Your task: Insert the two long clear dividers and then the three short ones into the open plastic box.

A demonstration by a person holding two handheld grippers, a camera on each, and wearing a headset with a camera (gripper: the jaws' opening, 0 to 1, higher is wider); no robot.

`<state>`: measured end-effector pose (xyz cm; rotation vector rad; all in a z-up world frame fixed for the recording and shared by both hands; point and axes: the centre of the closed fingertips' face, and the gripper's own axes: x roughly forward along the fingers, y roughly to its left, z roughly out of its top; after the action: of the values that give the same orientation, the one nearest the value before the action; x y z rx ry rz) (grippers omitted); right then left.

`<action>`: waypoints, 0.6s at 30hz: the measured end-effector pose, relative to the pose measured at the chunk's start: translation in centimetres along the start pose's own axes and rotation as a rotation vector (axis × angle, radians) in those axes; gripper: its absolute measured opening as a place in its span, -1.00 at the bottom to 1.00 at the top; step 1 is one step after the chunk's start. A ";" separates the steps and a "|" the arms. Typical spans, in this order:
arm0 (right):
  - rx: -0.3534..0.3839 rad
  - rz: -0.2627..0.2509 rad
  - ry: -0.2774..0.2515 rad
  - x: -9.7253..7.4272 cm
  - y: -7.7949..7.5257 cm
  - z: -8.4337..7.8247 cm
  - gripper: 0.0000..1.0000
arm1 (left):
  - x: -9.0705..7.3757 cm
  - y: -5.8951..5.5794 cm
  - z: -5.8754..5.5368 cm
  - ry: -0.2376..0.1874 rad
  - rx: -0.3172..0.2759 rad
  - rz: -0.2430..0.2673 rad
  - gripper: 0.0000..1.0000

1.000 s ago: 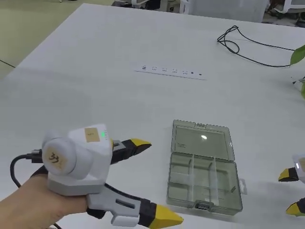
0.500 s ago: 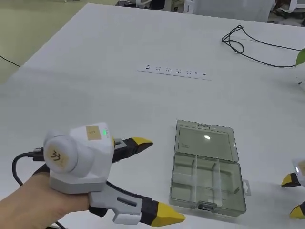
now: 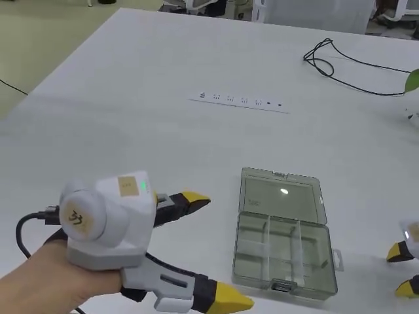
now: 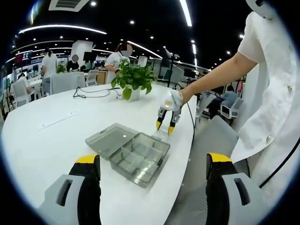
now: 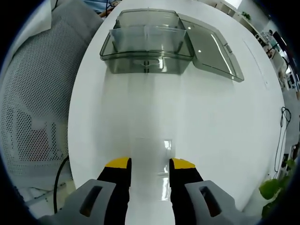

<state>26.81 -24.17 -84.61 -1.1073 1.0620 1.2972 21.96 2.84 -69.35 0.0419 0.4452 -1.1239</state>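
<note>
Head view, closest first: got the left hand-held gripper [image 3: 219, 252] low at the near edge, gripped in a hand [image 3: 46, 281], yellow-tipped jaws spread wide with nothing between them. Off at the right edge, can just catch the right hand-held gripper [image 3: 402, 269]. Going by the right gripper view, jaws only a narrow gap apart, holding nothing, pointed at the box across bare white surface [image 3: 131, 131]. Between the two, sitting flat on the surface, the open plastic box [image 3: 251, 260], smoky clear, lid [image 3: 283, 193] laid back on the far side. Can make out clear dividers [image 3: 267, 239] already standing inside, splitting it into compartments, but can't tell long from short for sure. Further back, a white power strip [image 3: 239, 101], then a looped black cable [image 3: 330, 59] towards the far right.
</note>
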 end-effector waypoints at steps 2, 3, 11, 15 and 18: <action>0.000 0.001 0.003 0.0 0.0 0.0 -0.35 | 0.0 0.0 0.0 -0.002 -0.001 -0.001 0.92; 0.000 0.001 0.005 0.0 0.0 0.0 -0.35 | 0.0 -0.1 0.0 0.000 0.000 -0.002 0.92; -0.010 0.001 0.012 0.2 0.1 -0.1 -0.35 | 0.1 -0.2 0.2 -0.002 0.004 -0.007 0.92; -0.007 -0.020 -0.003 -0.3 0.0 0.5 -0.35 | 0.1 -0.2 0.3 -0.002 0.009 -0.008 0.92; -0.003 -0.043 -0.019 -0.4 -0.3 0.8 -0.35 | 0.1 -0.2 0.5 -0.004 0.016 -0.010 0.92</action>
<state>27.13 -23.44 -84.05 -1.1119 1.0171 1.2741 21.93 2.57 -68.89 0.0515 0.4331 -1.1370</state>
